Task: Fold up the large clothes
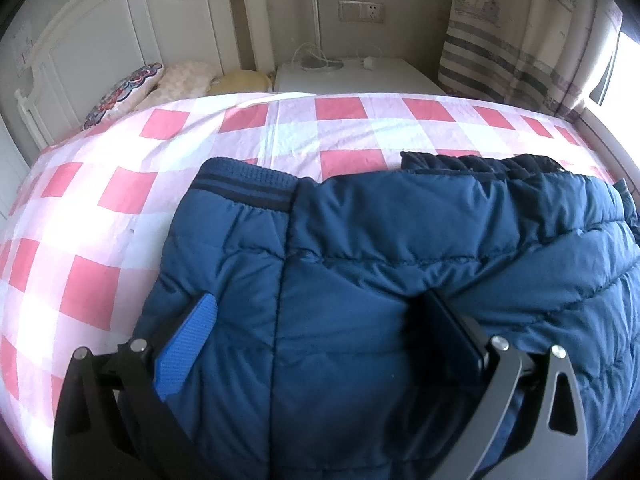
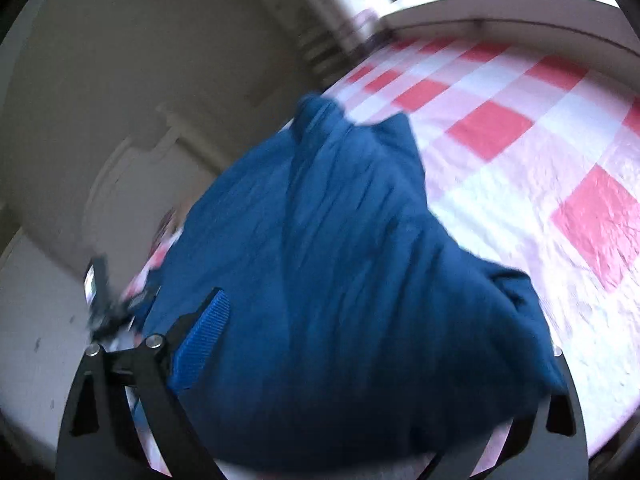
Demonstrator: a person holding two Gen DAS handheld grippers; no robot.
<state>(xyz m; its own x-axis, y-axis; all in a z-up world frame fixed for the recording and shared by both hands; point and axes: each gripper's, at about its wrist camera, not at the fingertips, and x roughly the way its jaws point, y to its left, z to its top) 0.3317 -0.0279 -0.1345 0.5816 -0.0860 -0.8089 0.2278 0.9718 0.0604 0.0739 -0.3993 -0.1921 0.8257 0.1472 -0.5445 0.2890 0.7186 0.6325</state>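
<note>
1. Spread across a pink-checked bed [image 1: 100,208]: blue padded jacket [image 1: 360,280], ribbed hem [image 1: 244,188] toward 12 o'clock.
2. Bunched up from 6 to 11 o'clock in the blurred right view.
3. Left tongs [image 1: 320,312] parted wide, astride the quilting.
4. Right tongs [image 2: 360,320] half buried in fabric; grip unreadable.

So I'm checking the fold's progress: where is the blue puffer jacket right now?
The blue puffer jacket lies on the pink checked bedsheet, filling the lower centre of both wrist views, between the left claw fingers, its ribbed hem toward the headboard.
</note>
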